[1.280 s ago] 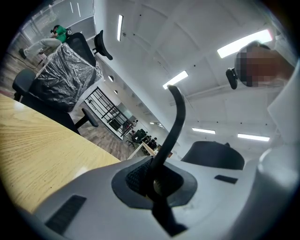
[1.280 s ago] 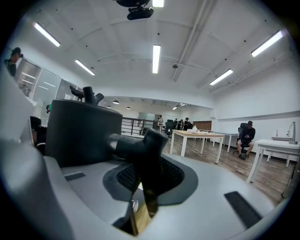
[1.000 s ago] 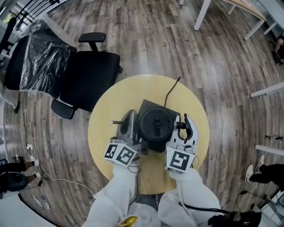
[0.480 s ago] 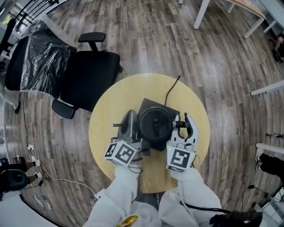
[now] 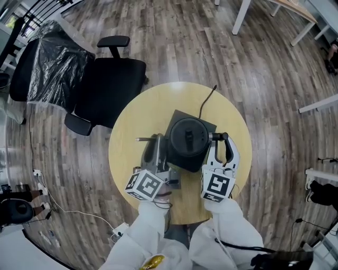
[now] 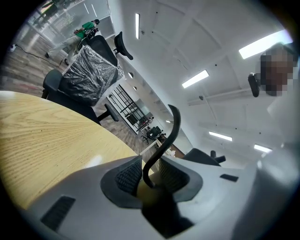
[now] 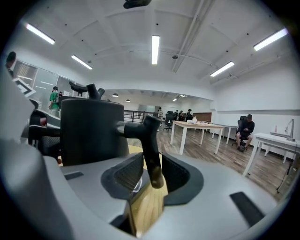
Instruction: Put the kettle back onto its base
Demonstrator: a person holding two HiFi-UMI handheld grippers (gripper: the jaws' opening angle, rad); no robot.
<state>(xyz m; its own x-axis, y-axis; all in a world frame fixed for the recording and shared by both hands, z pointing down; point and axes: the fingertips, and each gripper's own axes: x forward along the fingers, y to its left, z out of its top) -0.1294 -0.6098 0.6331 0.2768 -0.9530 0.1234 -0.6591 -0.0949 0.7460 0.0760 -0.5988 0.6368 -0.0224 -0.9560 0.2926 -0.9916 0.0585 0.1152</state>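
Note:
A black kettle with a round lid stands on its square black base in the middle of a round wooden table. Its thin gooseneck spout points left and its handle points right. My left gripper reaches in from the near left. In the left gripper view the curved spout rises between the open jaws of the left gripper, with gaps either side. My right gripper is open around the handle. The right gripper view shows the handle hanging between the pads of the right gripper, untouched, beside the kettle body.
The base's cord runs over the table's far edge. A black office chair stands close at the far left, with a plastic-covered chair beyond it. White desk legs stand at the far right on the wood floor.
The head view has shifted a little. Both grippers sit slightly further back from the kettle than a second ago. The kettle stays on its base.

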